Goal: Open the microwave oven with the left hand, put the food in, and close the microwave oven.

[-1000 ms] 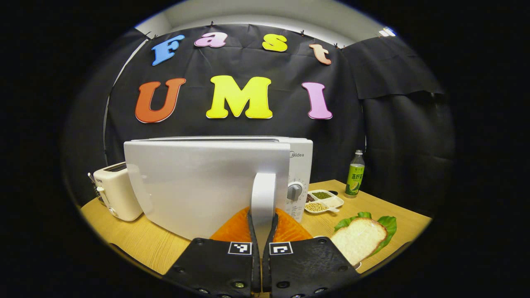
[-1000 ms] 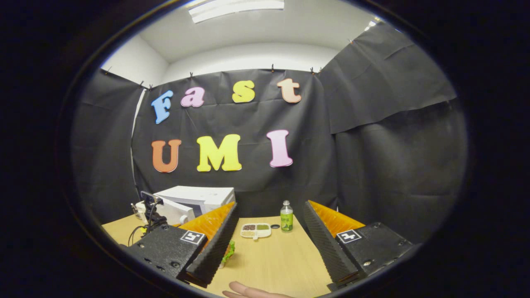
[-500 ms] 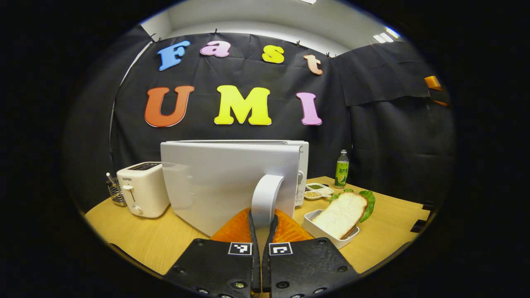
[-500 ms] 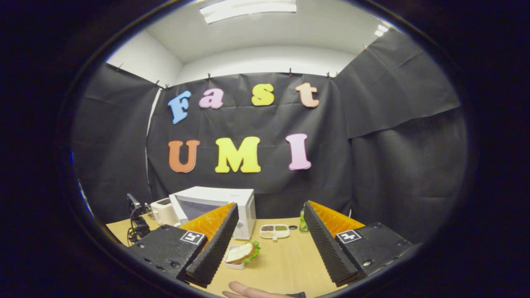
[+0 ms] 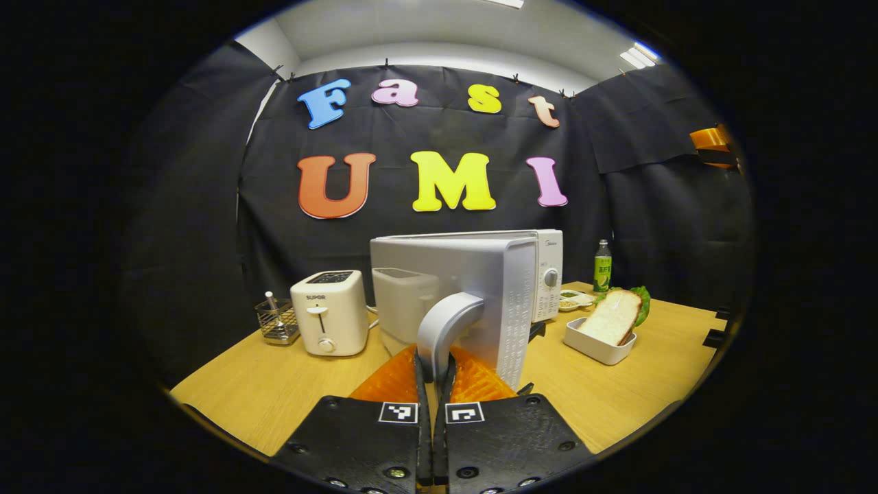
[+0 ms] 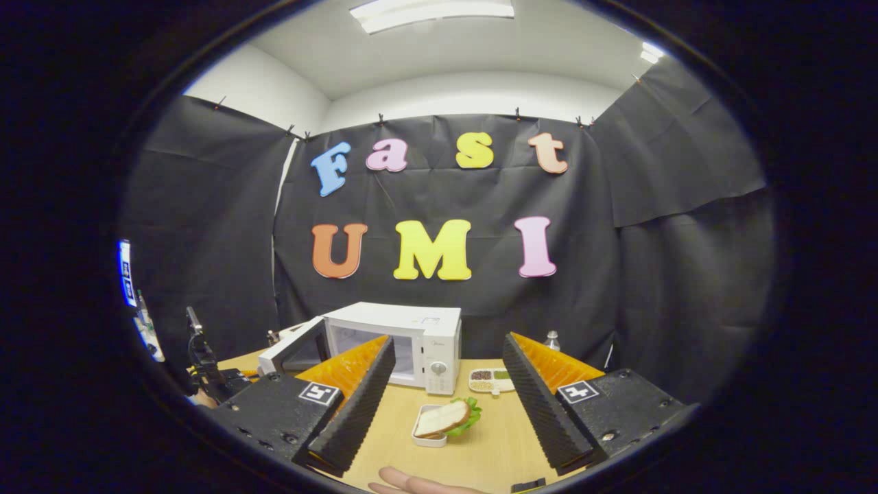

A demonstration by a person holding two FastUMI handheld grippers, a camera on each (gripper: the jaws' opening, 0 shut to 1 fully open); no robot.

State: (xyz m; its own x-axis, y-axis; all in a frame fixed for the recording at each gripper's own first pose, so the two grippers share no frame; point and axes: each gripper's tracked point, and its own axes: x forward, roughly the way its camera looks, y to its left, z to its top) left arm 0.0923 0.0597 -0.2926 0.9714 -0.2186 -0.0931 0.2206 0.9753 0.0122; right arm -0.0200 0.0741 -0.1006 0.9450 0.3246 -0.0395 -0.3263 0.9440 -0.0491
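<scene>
The white microwave (image 6: 411,339) stands at the back of the wooden table, and its door (image 5: 473,295) is swung wide out toward me. My left gripper (image 5: 433,370) is shut on the door's curved grey handle (image 5: 444,326). The food is a slice of bread on lettuce in a white dish (image 6: 442,422), also seen to the right of the door as the white dish (image 5: 603,328). My right gripper (image 6: 442,384) hangs open above the table's near side, behind the dish, with nothing between its fingers. The oven's cavity (image 6: 374,346) shows through the opening.
A cream toaster (image 5: 329,319) and a wire utensil holder (image 5: 278,321) stand left of the microwave. A divided condiment tray (image 6: 492,381) and a green bottle (image 5: 602,266) sit at the back right. A person's fingertip (image 6: 411,482) shows at the bottom edge.
My left gripper has pulled the door by its handle from partly open to wide open. The right gripper view has swung left, so the microwave and dish now lie ahead.
</scene>
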